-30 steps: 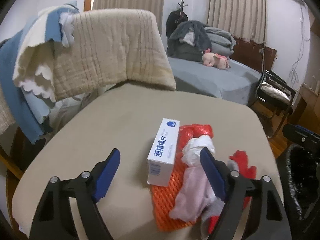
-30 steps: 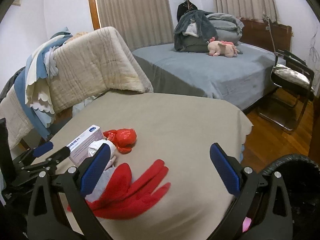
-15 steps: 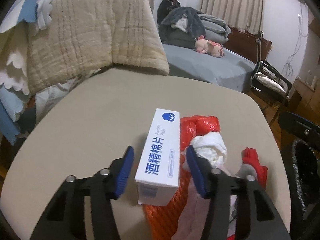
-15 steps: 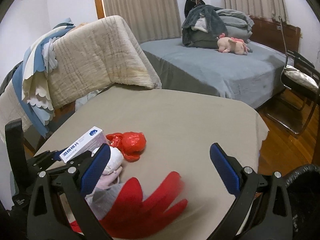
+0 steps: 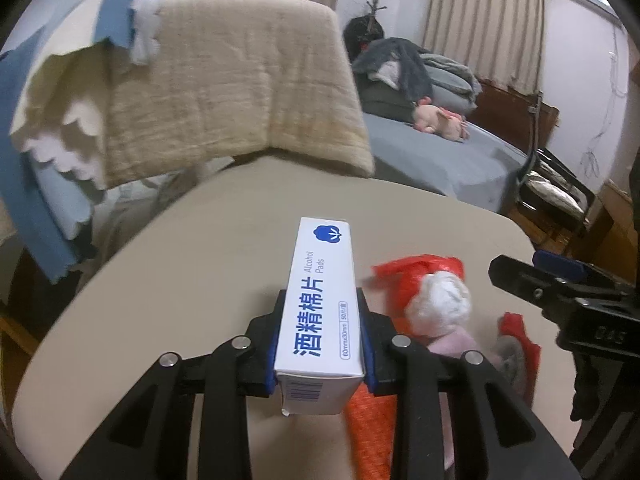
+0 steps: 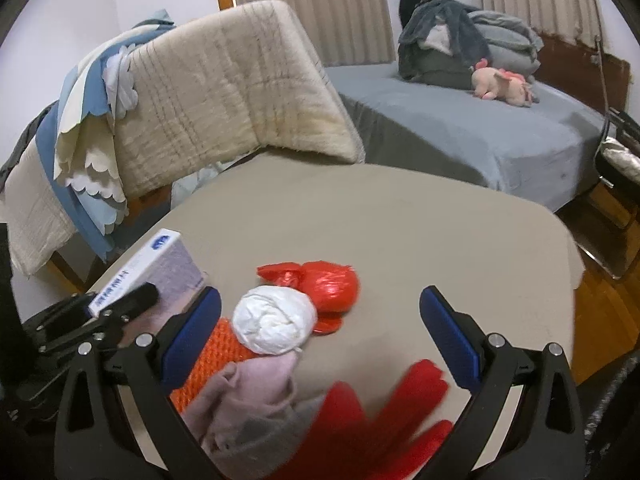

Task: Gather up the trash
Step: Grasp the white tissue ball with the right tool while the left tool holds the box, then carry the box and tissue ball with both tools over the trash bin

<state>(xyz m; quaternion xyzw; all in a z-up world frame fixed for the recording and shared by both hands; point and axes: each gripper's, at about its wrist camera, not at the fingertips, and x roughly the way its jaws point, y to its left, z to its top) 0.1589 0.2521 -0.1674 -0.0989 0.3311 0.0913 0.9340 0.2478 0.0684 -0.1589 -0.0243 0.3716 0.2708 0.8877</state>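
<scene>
My left gripper is shut on a white alcohol-pads box with blue print and holds it over the beige table; the box also shows in the right wrist view. To its right lies a pile: orange foam net, white wad, red plastic bag, pink cloth and a red glove. My right gripper is open and empty above the pile, the wad and bag between its fingers.
A quilt-draped chair stands behind the table. A bed with clothes and a pink plush toy lies beyond. A black-lined bin edge shows at the right, beside wooden floor.
My left gripper closed on the alcohol-pads box and lifted it off the pile. My right gripper moved forward and left over the trash pile, staying open.
</scene>
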